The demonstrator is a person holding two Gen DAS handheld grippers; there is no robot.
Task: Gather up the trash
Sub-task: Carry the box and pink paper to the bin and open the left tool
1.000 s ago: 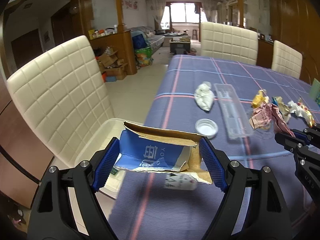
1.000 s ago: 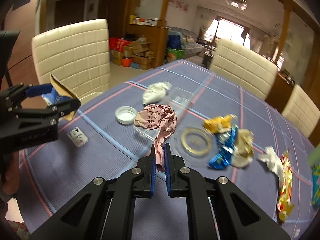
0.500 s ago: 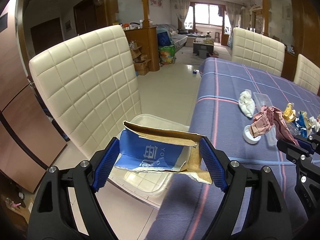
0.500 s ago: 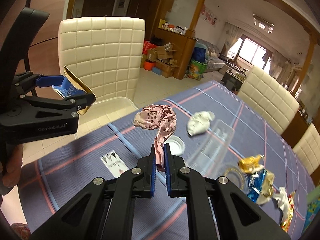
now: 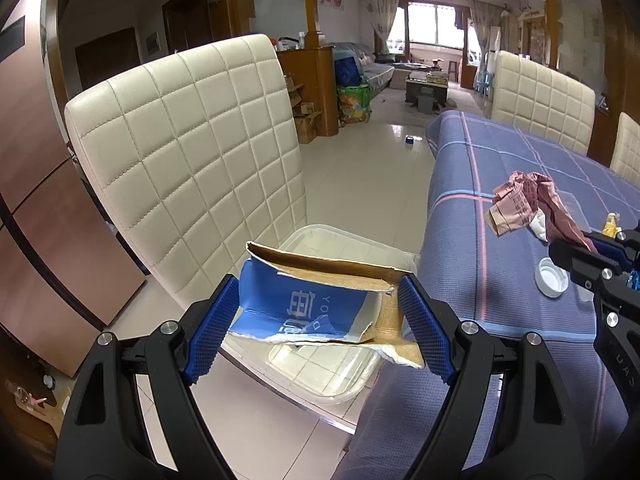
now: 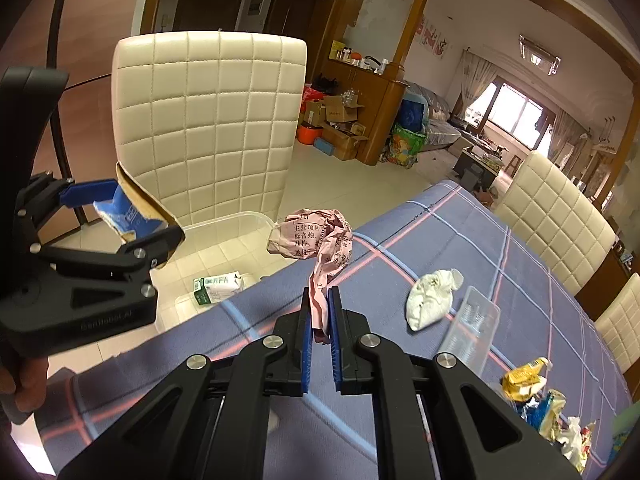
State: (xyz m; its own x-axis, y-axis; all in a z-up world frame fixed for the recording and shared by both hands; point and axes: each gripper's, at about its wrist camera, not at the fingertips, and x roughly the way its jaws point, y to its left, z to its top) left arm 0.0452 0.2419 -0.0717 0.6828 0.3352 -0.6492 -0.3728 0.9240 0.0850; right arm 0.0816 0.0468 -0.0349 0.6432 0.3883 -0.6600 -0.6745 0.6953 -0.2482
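Note:
My left gripper (image 5: 320, 320) is shut on a torn blue-and-brown cardboard piece (image 5: 304, 304) and holds it above a clear plastic bin (image 5: 340, 248) that sits on a cream chair seat. The gripper also shows in the right wrist view (image 6: 132, 220). My right gripper (image 6: 320, 316) is shut on a crumpled pink paper (image 6: 316, 240), held over the table's left edge, near the bin (image 6: 224, 232). A small carton (image 6: 218, 284) lies in the bin.
The blue plaid table (image 6: 460, 240) holds a white tissue wad (image 6: 434, 296), a clear plastic tray (image 6: 472, 328), a white lid (image 5: 552, 280) and several wrappers (image 6: 540, 396). A cream quilted chair back (image 5: 192, 152) rises behind the bin. More chairs stand on the far side.
Both grippers have swung left from over the table toward the chair. The cardboard now hangs over the bin, and the pink paper has come to the table's left edge.

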